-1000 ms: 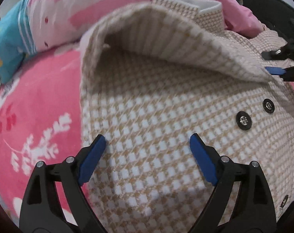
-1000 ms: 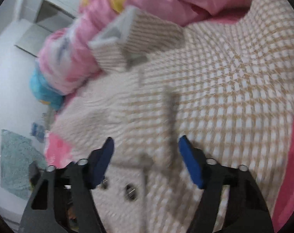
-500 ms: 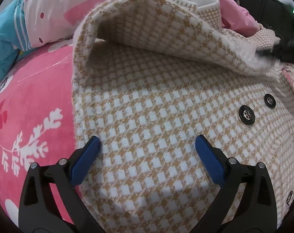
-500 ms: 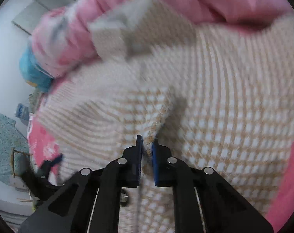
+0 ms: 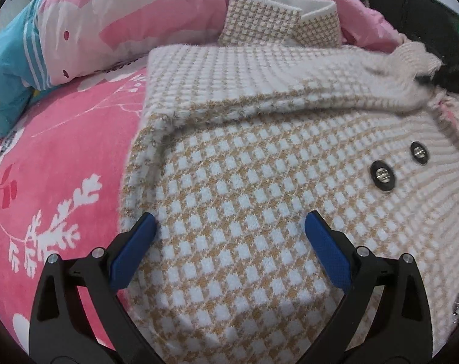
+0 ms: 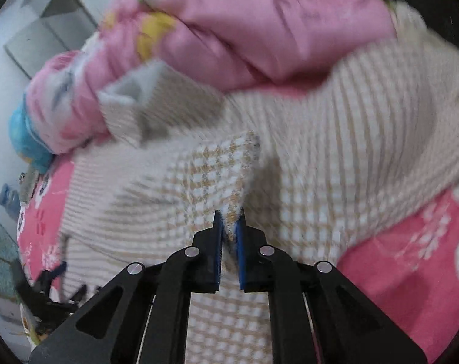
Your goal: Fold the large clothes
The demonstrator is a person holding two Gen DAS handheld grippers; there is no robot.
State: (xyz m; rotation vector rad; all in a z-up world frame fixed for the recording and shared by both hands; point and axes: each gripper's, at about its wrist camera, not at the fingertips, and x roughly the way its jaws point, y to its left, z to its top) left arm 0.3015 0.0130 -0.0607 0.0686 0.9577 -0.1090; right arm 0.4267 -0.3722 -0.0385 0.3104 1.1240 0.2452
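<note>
on the bed (image 5: 62, 163), across its pink flowered blanket, lies the coat (image 5: 259, 200), a thick knit in tan and white checks. the right claw (image 6: 229, 227) is clenched on a corner of the coat's edge, with the fabric pinched between the 2 blue pads. the left claw (image 5: 229, 230) is released, its pads spread wide just above the flat front panel and gripping nothing.

the step in hand looks like carrying one side of the coat over the body to make a fold. to do it well, the right claw should keep its pinch firm and draw the corner low and level, so the heavy knit does not sag or drag the lower layer along. the left claw would help most by pressing down on the panel near the crease, pinning it so the fold line stays straight. let go only once the edge lies parallel to the coat's side.

the coat is fuzzy and bulky, with 2 dark round buttons (image 5: 382, 176) on the front and a stiff collar (image 5: 278, 21) standing up against the pink quilt (image 5: 156, 9) behind. the right wrist view is blurred, so how much cloth is caught is probably only the very corner.
</note>
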